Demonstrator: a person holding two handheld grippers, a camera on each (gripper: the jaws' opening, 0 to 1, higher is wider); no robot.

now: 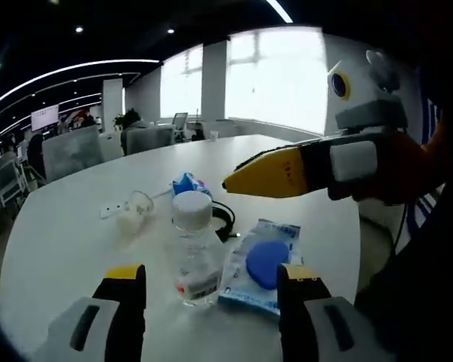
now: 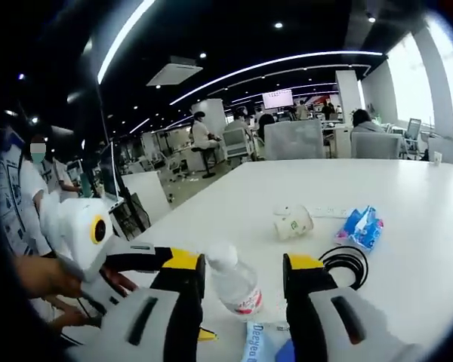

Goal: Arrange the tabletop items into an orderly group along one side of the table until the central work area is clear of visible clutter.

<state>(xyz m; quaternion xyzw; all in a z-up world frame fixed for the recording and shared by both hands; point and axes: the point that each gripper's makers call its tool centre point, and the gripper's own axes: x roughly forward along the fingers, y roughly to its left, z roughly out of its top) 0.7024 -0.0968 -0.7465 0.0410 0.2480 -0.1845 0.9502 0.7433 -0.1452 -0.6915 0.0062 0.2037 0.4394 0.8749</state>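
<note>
A clear water bottle (image 1: pixel 194 249) with a white cap stands on the white table (image 1: pixel 68 241), just ahead of my left gripper (image 1: pixel 211 277), whose jaws are wide apart either side of it. A blue packet (image 1: pixel 260 264) lies right of the bottle. My right gripper (image 1: pixel 238 181) reaches in from the right above the packet, yellow tips seen side-on. In the right gripper view its own gripper (image 2: pixel 243 273) is open, with the bottle (image 2: pixel 235 288) beyond the gap. The left gripper (image 2: pixel 128 256) comes in from the left, its tips hidden.
Farther back lie a tipped paper cup (image 1: pixel 132 213), a blue tissue pack (image 1: pixel 189 183), a coiled black cable (image 1: pixel 225 216) and a white power strip (image 1: pixel 112 207). The same cup (image 2: pixel 293 223), tissue pack (image 2: pixel 360 226) and cable (image 2: pixel 346 264) lie ahead-right. Office chairs and people stand beyond the table.
</note>
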